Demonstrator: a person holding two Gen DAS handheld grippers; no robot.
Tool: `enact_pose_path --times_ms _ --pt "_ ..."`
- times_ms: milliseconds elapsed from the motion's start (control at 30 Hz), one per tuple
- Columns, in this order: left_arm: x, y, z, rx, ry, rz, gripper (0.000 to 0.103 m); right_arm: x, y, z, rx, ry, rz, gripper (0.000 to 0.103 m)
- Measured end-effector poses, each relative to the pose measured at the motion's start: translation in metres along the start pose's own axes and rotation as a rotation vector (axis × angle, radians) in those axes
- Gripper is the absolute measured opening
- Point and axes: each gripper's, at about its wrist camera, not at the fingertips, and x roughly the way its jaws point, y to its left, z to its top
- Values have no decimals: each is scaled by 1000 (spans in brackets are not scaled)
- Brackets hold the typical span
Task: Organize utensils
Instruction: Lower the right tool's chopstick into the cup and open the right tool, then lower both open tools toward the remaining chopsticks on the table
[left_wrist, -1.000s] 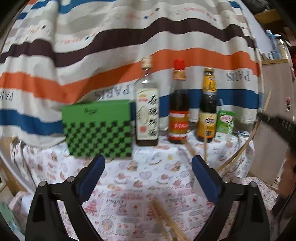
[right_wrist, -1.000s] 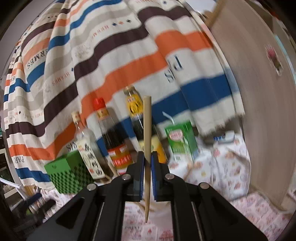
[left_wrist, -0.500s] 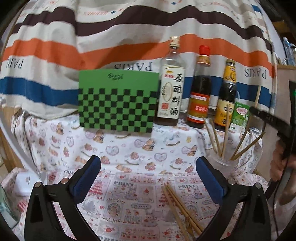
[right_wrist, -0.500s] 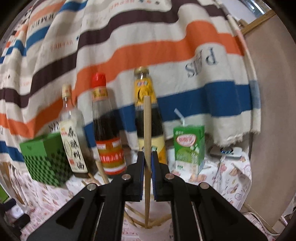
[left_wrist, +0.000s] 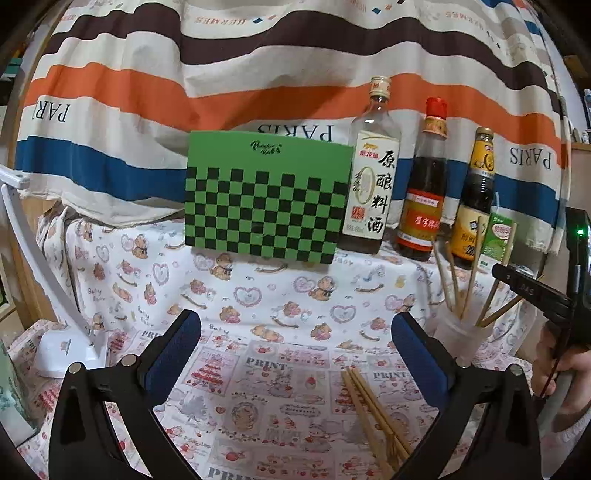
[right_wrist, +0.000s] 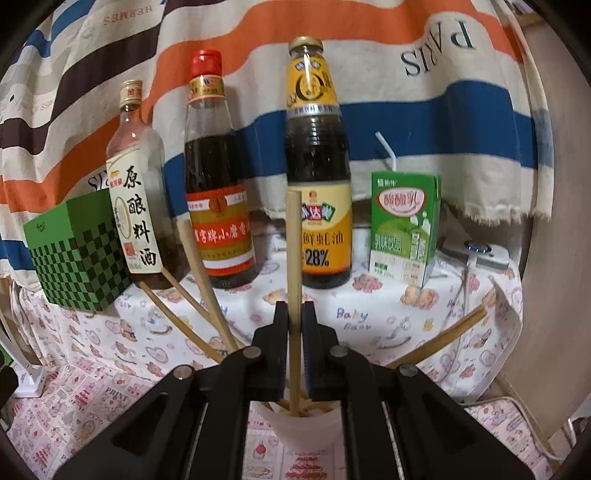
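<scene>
My right gripper (right_wrist: 294, 317) is shut on a wooden chopstick (right_wrist: 294, 240) that stands upright. The stick's lower end is inside the translucent white cup (right_wrist: 303, 424). Several other chopsticks (right_wrist: 201, 266) lean out of that cup. In the left wrist view the same cup (left_wrist: 452, 336) stands at the right, with the right gripper (left_wrist: 528, 291) just over it. My left gripper (left_wrist: 295, 350) is wide open above the patterned tablecloth, nothing between its blue pads (left_wrist: 173, 350). A loose pair of chopsticks (left_wrist: 373, 413) lies on the cloth near its right finger.
At the back stand a green checkered box (left_wrist: 266, 195), three sauce bottles (left_wrist: 424, 184) and a green drink carton (right_wrist: 404, 225). A white lamp base (left_wrist: 70, 354) sits at the left. A striped cloth hangs behind. A person's hand (left_wrist: 565, 376) holds the right gripper.
The right gripper has come down and levelled, lowering its chopstick into the cup. The left gripper sank and shifted left, so the loose chopsticks and the cup show more clearly.
</scene>
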Motion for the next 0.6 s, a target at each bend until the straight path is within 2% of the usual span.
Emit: enact_pose_path --times_ms 200,267,367,433,600 --pt "4 5 -1 -28 16 3 102 -7 -1 -2 -6 -2 6 9" --pt "4 6 -1 -27 17 9 102 -11 -2 -3 9 8 13 26" --pt "4 6 -1 -28 20 12 102 -20 -8 -8 54 29 41 39" --pt "4 6 -1 -29 18 14 102 -26 -10 -13 77 46 45 47" --pt "2 10 0 -42 14 16 102 -38 -12 -30 103 86 53 57"
